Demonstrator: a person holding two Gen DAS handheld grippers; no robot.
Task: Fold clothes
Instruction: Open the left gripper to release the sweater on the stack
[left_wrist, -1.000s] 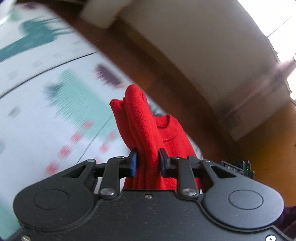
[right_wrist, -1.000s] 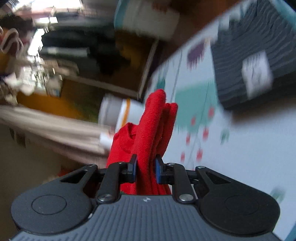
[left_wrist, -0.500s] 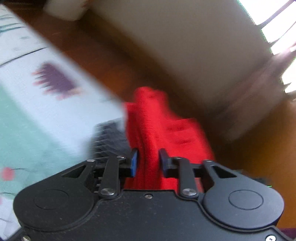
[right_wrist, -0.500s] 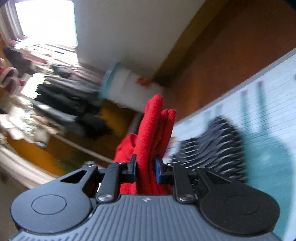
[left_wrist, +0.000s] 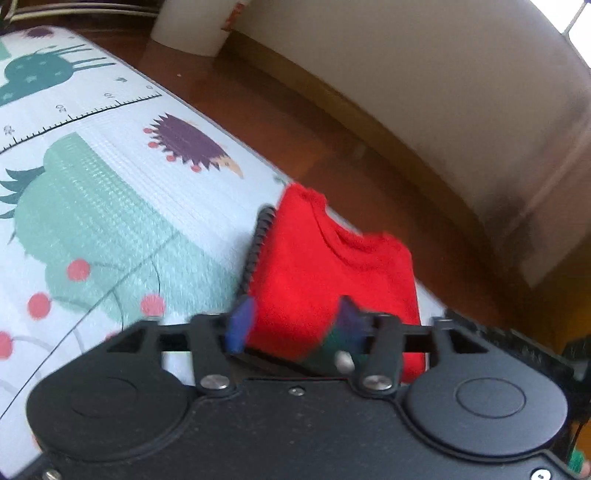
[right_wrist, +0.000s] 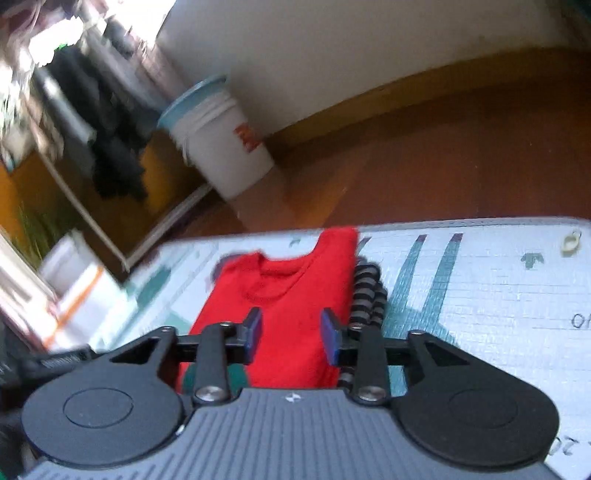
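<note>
A folded red sweater (left_wrist: 325, 266) lies flat, neckline away from me, on top of a dark striped folded garment (left_wrist: 256, 251) near the edge of the patterned play mat (left_wrist: 92, 206). My left gripper (left_wrist: 291, 325) is open just behind the sweater's near edge, with nothing between its blue pads. In the right wrist view the same red sweater (right_wrist: 288, 295) rests on the striped garment (right_wrist: 365, 291), and my right gripper (right_wrist: 291, 336) is open over its near end, holding nothing.
The mat's edge runs just beyond the pile, with brown wooden floor (left_wrist: 295, 122) past it. A white bucket (right_wrist: 218, 144) stands by the wall. Dark clothes hang at the left (right_wrist: 110, 147). A white box (right_wrist: 77, 273) sits beside the mat.
Both grippers were shut on the bunched red sweater and carrying it; now the sweater lies flat on the striped garment and both grippers have opened and let go.
</note>
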